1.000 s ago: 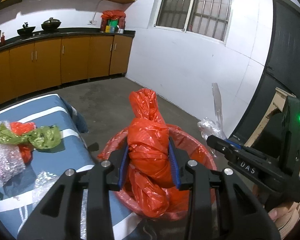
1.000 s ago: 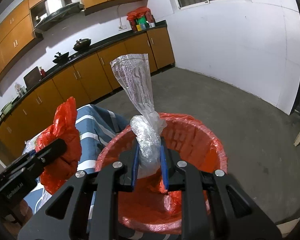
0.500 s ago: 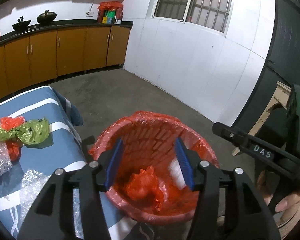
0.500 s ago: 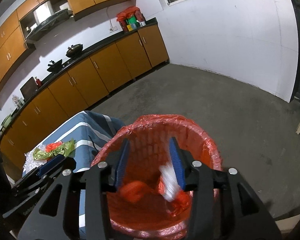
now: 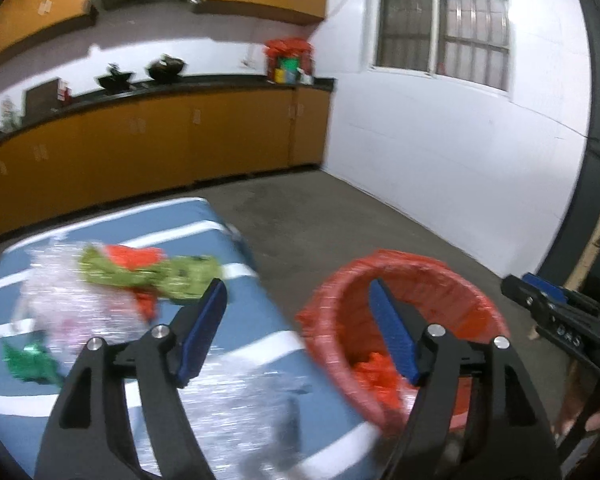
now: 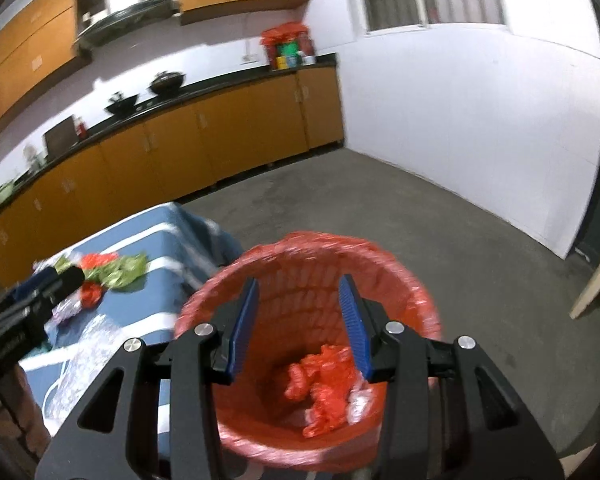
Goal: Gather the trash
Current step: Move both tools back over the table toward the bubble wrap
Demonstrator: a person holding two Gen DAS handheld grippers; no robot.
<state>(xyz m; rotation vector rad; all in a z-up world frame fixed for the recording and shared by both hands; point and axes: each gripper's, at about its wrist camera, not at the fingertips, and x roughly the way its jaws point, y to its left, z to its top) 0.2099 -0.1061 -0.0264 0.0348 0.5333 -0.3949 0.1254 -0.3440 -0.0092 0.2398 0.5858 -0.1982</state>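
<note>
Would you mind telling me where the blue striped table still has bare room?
The table's far end beyond the green bag is bare, as is the strip beside the red-lined bin. The near side is crowded with bubble wrap.

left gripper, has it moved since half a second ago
Yes. The left gripper has swung left: the red bin, earlier centred between its fingers, now sits to the right, and the striped table fills more of the view.

Left tool (image 5: 296, 304) jaws wide, right tool (image 6: 298, 300) jaws wide

crumpled red bag (image 6: 320, 384) inside red-lined bin (image 6: 300, 248)
</note>
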